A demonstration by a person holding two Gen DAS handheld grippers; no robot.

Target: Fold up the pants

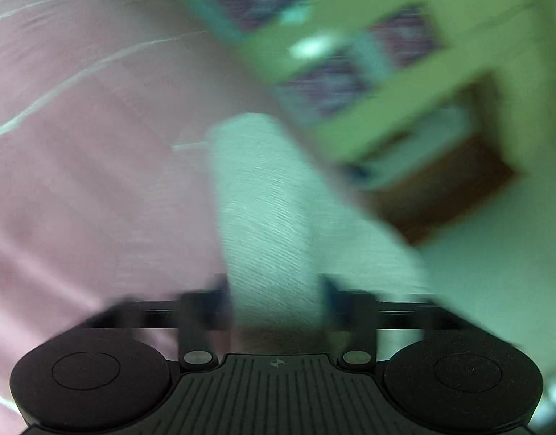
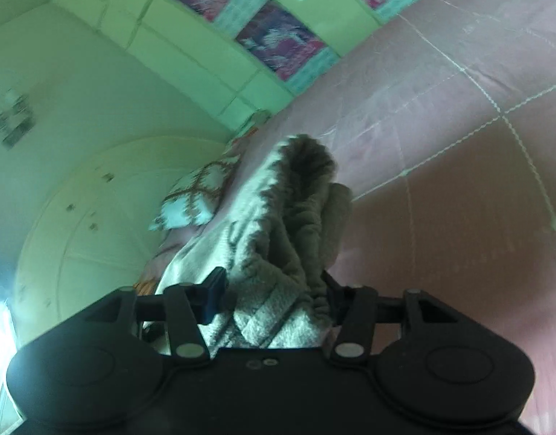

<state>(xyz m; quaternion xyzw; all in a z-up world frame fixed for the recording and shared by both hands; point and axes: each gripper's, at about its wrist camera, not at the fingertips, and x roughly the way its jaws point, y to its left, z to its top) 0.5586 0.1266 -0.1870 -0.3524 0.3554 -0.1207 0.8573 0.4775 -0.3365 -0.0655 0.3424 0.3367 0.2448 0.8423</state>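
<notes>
The pants [image 1: 263, 210] are pale grey-white knit fabric. In the blurred left wrist view a long fold of them runs forward from between the fingers of my left gripper [image 1: 274, 301], which is shut on them above the pink bedspread [image 1: 78, 181]. In the right wrist view my right gripper [image 2: 274, 297] is shut on a bunched, ribbed part of the pants [image 2: 288, 224], with the elastic waistband showing by the right finger. The bunch hangs lifted over the bedspread [image 2: 441, 199].
A patterned pillow [image 2: 194, 195] lies at the bed's edge. A green wall [image 2: 96, 83] with pink-and-teal panels [image 2: 278, 47] stands behind the bed. A brown piece of furniture [image 1: 448, 188] shows at the right in the left wrist view.
</notes>
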